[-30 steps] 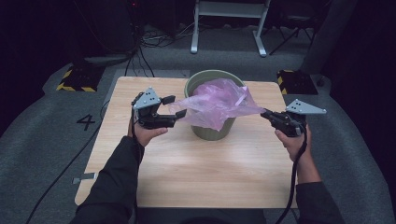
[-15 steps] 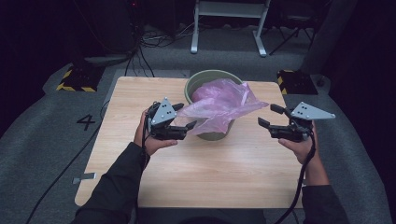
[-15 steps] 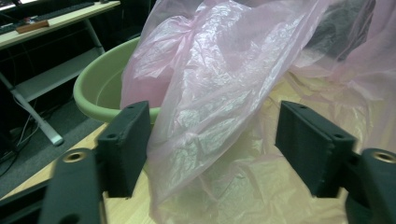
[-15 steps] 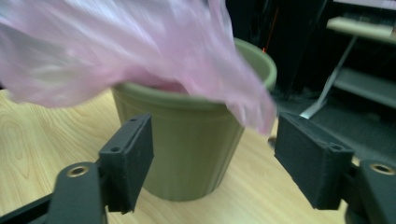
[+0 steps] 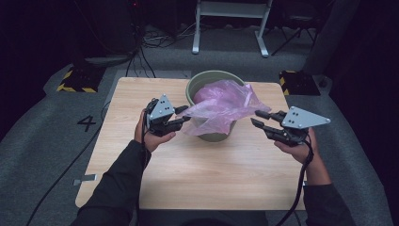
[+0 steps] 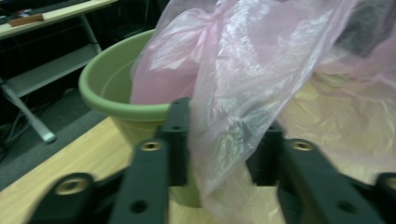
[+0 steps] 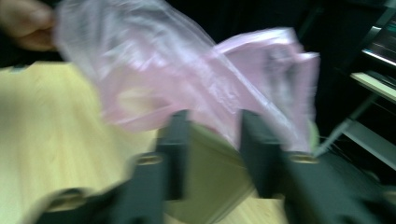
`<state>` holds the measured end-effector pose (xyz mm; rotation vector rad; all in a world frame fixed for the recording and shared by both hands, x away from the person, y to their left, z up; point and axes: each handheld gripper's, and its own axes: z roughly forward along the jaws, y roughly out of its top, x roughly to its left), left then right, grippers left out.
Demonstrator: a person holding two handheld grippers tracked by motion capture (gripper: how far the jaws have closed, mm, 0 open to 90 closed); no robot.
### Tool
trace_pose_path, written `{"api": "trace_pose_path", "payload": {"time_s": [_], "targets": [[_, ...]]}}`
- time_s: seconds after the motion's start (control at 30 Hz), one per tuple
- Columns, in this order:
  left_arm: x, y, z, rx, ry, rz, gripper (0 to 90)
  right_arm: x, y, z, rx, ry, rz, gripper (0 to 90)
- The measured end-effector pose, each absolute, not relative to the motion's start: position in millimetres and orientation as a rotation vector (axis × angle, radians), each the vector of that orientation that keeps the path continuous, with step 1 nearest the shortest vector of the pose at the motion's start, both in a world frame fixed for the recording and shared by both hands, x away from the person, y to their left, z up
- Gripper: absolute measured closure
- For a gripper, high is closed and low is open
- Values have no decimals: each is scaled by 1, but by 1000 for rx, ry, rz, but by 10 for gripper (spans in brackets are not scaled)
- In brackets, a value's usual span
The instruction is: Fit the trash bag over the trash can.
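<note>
My left gripper [image 5: 182, 117] closing, jaws either side of thin pink plastic bag [image 5: 221, 106] at nine o'clock of round green plastic bucket [image 5: 200, 84] — lining it; right gripper [image 5: 256, 117] at three, closing, holding nothing.

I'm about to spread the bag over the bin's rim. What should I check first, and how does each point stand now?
1. Pink bag between the left gripper jaws: ok. The jaws have just been closing and the film hangs between them.
2. Left pads pressing the film: not ok. The jaws are apart in the left gripper view.
3. Right gripper on the bag: not ok. Its jaws have just been closing with nothing between them, and the bag's edge lies beyond the tips.
4. Green bin upright on the table: ok.
5. Bag mouth round the rim: not ok. It is bunched and drapes over the near side.
</note>
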<state>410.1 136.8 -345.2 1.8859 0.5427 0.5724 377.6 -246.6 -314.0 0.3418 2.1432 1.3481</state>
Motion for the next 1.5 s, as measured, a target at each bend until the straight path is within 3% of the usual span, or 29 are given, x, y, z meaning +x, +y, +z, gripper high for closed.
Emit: {"api": "trace_pose_path", "payload": {"time_s": [0.07,0.13,0.3,0.33,0.43,0.53,0.67,0.77,0.87,0.93,1.0,1.13,1.2,1.5], "targets": [[415,140,-347,1877,564,573,837,377,-243,-320,273,2198,1329,886],[423,144,-350,1868,601,570,893,377,-240,-331,222,2262,1265,900],[437,153,-356,1825,633,500,896,387,-235,-357,216,2364,1111,900],[437,155,-356,1816,622,493,892,387,-238,-357,240,2342,1156,811],[433,156,-356,1812,610,528,877,375,-245,-344,256,2227,1300,674],[432,159,-355,1810,624,546,876,364,-255,-330,276,2157,1392,611],[433,163,-354,1807,634,546,868,357,-263,-319,343,2064,1412,442],[434,163,-354,1813,630,544,864,363,-263,-312,418,2002,1383,311],[435,160,-353,1820,622,548,863,382,-259,-308,465,2026,1332,262],[436,159,-352,1822,623,547,865,394,-254,-309,481,2062,1308,312],[437,159,-352,1818,628,548,865,398,-248,-314,429,2124,1294,568],[440,161,-353,1820,643,544,867,388,-240,-327,279,2177,1304,861],[443,163,-355,1822,653,536,867,384,-237,-336,215,2228,1280,899],[463,168,-360,1820,718,500,871,400,-235,-368,232,2357,1037,899]]}}
